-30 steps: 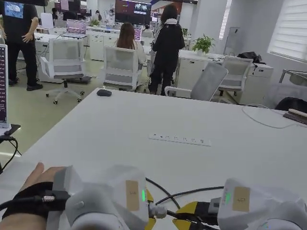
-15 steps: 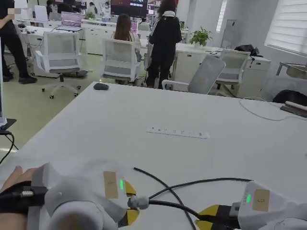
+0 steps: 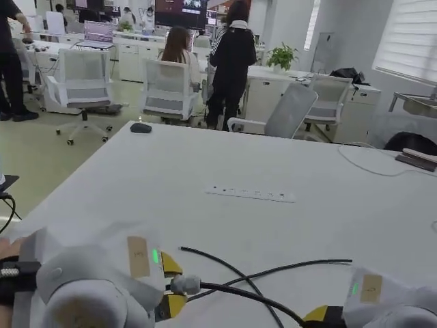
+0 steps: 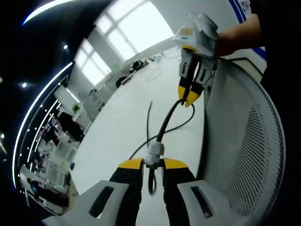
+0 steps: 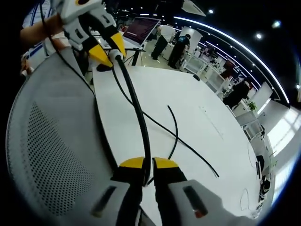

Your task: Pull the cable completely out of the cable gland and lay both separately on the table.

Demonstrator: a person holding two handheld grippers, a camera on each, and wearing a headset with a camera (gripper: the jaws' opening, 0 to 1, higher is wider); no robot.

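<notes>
We are in a big office: we see white desks [image 3: 131,57], rolling chairs [image 3: 76,74], computer screens [image 3: 100,31], a plant [image 3: 283,56] and people [image 3: 231,63].

- Grippers: two, the left gripper [image 4: 153,164] and the right gripper [image 5: 143,164].
- Cable gland [image 3: 186,283]: one.
- Cable [image 3: 252,295]: one black run between the grippers. Two more black strands [image 3: 225,268] cross on the table [image 3: 205,164]; I cannot tell whether they belong to the same cable.
- Socket strip [image 3: 250,195]: one.
- Mouse [image 3: 141,128]: one.
- Office chairs [image 3: 82,72] just beyond the table: four.
- People [image 3: 232,58] nearby: three; figures farther back are too small to count.
- Potted plant [image 3: 281,56]: one.
</notes>
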